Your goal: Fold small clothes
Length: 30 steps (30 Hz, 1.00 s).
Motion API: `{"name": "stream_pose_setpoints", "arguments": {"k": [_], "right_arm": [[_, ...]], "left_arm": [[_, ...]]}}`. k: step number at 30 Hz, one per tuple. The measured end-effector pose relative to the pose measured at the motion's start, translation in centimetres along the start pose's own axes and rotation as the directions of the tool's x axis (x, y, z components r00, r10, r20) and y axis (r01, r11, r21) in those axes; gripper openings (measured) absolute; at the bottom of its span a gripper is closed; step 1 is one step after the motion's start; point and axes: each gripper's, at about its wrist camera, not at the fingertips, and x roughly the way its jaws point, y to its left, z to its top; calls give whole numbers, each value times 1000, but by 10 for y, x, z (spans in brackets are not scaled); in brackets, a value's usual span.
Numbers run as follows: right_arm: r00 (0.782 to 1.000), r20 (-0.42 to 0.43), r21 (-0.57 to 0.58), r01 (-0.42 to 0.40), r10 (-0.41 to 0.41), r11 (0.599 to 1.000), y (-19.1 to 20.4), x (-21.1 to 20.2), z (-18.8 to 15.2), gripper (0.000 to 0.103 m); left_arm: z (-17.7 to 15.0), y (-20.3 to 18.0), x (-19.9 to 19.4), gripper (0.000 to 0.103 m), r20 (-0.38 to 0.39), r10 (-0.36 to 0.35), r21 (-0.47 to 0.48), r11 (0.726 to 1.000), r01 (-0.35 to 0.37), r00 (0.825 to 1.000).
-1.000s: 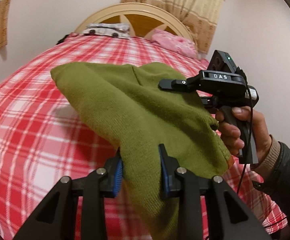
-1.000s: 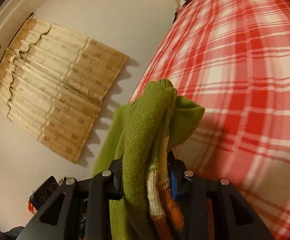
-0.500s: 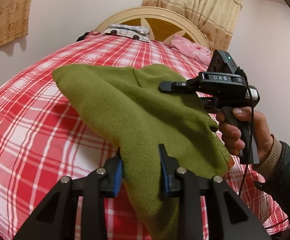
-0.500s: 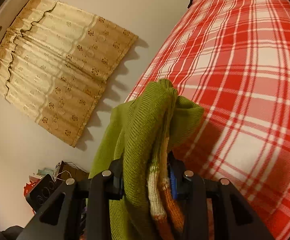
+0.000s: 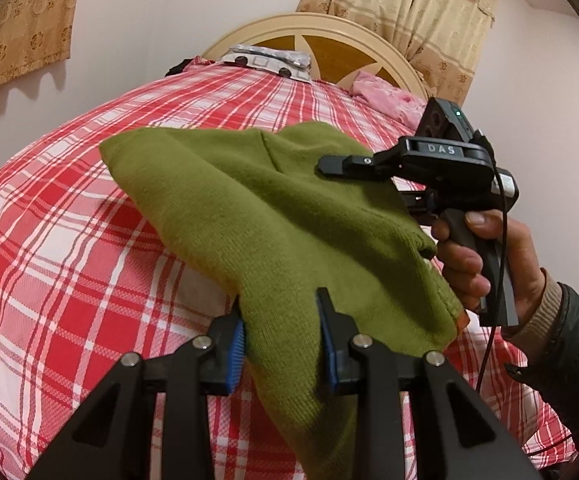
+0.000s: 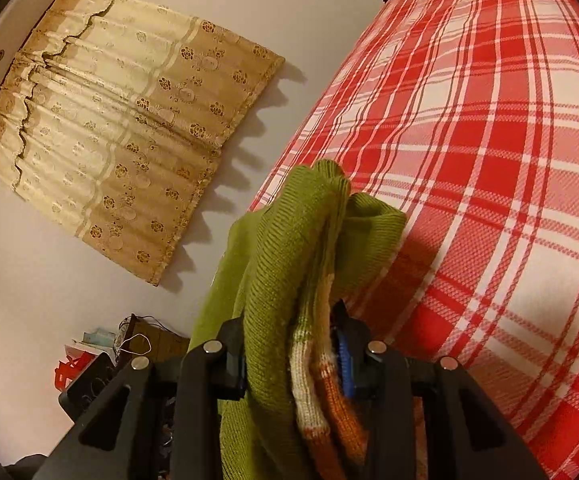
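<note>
Both grippers, left point(image 5: 281, 336) and right point(image 6: 293, 354), clenched the sweater point(image 5: 273, 216) above the bed point(image 5: 69, 260); next, lay it flat.

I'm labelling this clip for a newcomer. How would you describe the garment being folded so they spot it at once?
Start at the bed with the red-and-white plaid cover. Held up above it, between the left gripper and the right gripper, hangs the green knit sweater. It is the only olive-green thing, with white and orange bands at one edge.
</note>
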Motion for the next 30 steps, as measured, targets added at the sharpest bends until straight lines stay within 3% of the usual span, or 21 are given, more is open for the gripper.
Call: {"name": "stream_pose_setpoints", "arguments": {"k": [12,24,30], "right_arm": [[999,-30,0,-22,22,1000,10,28,-8,34],[998,-39,22,56,-55,998,-11,33,0,34],[996,-35,53,79,-78,995,-31,33,-1,34]], "left_arm": [[-20,21,-4,33,-36,6,-26,1000,-7,999],[-32,23,5,34,-40,16,-17,1000,-16,999],[-36,24,10,48,-30,37,-13,999,-38,999]]}}
